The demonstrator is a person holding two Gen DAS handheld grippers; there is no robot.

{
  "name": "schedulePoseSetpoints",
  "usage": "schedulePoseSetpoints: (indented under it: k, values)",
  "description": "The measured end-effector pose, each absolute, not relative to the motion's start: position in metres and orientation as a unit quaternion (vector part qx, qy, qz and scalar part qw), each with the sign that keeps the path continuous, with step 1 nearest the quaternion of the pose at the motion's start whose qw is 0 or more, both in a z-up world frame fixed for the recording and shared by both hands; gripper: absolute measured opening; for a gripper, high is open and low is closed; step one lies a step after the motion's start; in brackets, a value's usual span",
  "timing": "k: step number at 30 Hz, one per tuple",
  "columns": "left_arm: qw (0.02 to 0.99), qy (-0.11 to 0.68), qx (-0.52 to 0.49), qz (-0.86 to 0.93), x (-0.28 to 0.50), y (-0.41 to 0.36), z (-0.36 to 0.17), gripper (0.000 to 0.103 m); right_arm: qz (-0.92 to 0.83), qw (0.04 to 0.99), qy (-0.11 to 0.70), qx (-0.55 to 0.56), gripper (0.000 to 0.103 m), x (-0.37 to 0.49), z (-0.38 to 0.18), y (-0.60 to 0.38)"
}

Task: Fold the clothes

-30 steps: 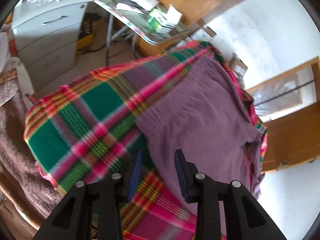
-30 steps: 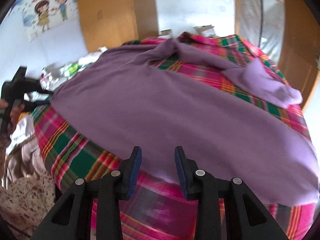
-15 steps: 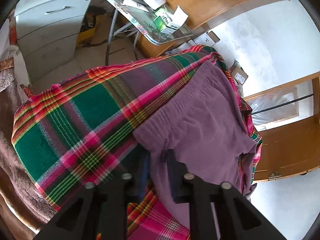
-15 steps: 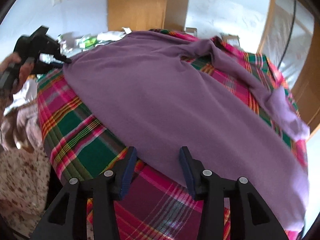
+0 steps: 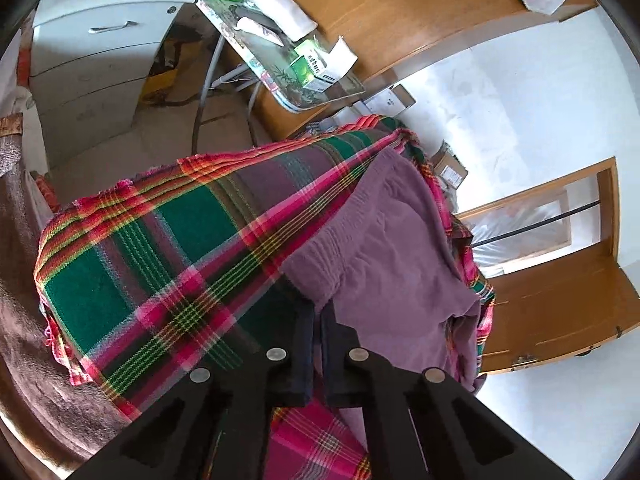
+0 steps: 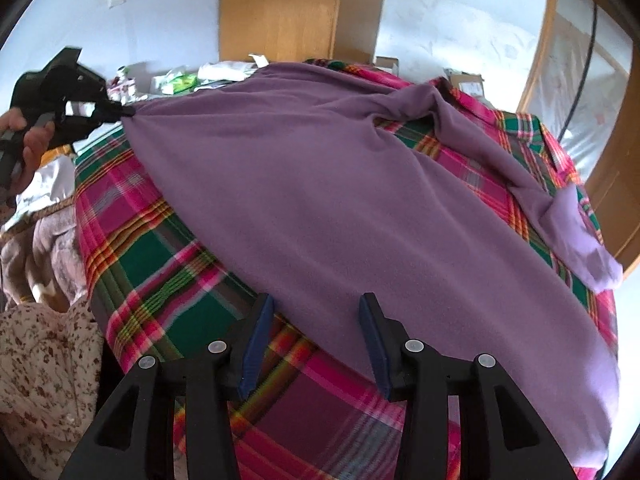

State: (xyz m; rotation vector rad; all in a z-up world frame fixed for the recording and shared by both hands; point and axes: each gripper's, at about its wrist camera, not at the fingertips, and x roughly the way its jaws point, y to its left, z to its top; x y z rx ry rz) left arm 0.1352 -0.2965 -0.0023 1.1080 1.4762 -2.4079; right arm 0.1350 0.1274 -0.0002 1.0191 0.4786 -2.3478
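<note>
Gripping is the step in hand: your left gripper point(image 5: 317, 312) pinches the purple garment point(image 6: 320, 184) corner, low centre. Your right gripper point(image 6: 316, 340) gapes wide at the lower hem; close it there.

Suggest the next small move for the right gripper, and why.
Probably ease the open right gripper forward onto the near hem of the purple garment and close. The left gripper already pinches the waistband corner, so the other corner needs holding before folding.
</note>
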Motion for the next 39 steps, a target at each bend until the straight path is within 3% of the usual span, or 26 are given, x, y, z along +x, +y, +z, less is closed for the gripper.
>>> schedulePoseSetpoints:
  k: [7, 8, 9, 10, 12, 25, 30, 39]
  values:
    - [0.044, 0.493, 0.351, -0.795, 0.136, -0.298, 0.005, 0.003, -0.876, 0.25, 0.21, 0.356, 0.043, 0.135, 0.0, 0.105]
    - [0.045, 0.494, 0.353, -0.794, 0.136, -0.298, 0.003, 0.003, -0.877, 0.247, 0.209, 0.356, 0.037, 0.134, 0.0, 0.104]
    - [0.047, 0.494, 0.354, -0.792, 0.137, -0.298, 0.002, 0.003, -0.877, 0.247, 0.208, 0.356, 0.019, 0.133, 0.0, 0.103]
    - [0.049, 0.496, 0.355, -0.791, 0.138, -0.299, 0.001, 0.002, -0.876, 0.248, 0.208, 0.356, 0.008, 0.133, 0.0, 0.102]
    - [0.049, 0.498, 0.356, -0.789, 0.141, -0.3, -0.001, 0.002, -0.877, 0.243, 0.216, 0.354, 0.004, 0.135, 0.0, 0.099]
    - [0.073, 0.503, 0.39, -0.767, 0.144, -0.308, -0.019, 0.003, -0.864, 0.266, 0.195, 0.379, 0.008, 0.134, 0.003, 0.099]
    - [0.095, 0.49, 0.391, -0.773, 0.153, -0.318, -0.01, 0.003, -0.855, 0.292, 0.138, 0.406, 0.016, 0.124, 0.015, 0.115]
    - [0.085, 0.448, 0.386, -0.802, 0.121, -0.316, 0.029, 0.009, -0.87, 0.279, 0.047, 0.404, 0.016, 0.084, 0.061, 0.164]
